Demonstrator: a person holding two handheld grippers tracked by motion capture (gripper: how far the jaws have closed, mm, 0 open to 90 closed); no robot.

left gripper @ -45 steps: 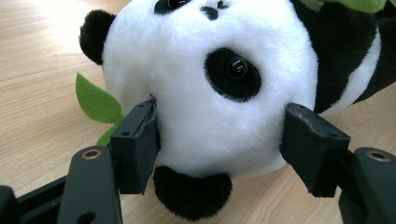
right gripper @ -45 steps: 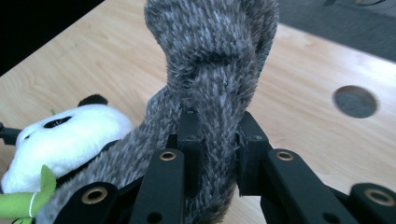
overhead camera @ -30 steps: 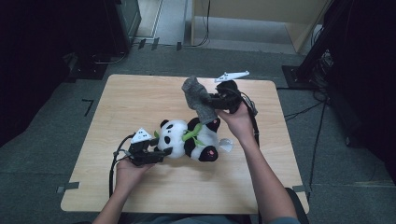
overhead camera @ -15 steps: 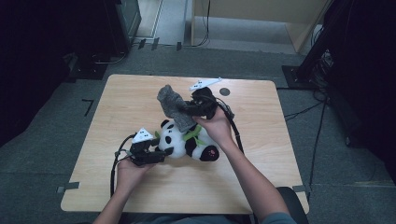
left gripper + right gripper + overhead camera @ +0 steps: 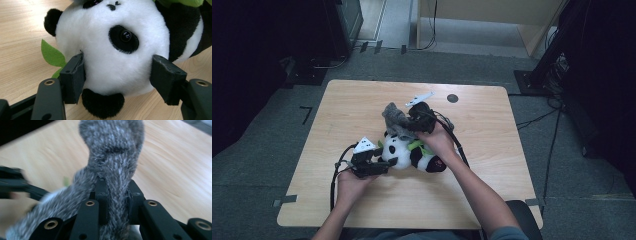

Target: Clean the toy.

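— Grey fuzzy cloth (image 5: 393, 116), pinched in the right gripper (image 5: 414, 120), has swung from the table's (image 5: 492, 150) far right to just above the panda (image 5: 412, 152).

— Left gripper (image 5: 379, 162) clamps the panda's head at mid-table; dressing looks imminent.

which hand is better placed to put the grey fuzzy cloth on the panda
Right: its tool is shut on the grey fuzzy knitted cloth, just above the black-and-white plush panda. The left tool is pinning the panda's head.
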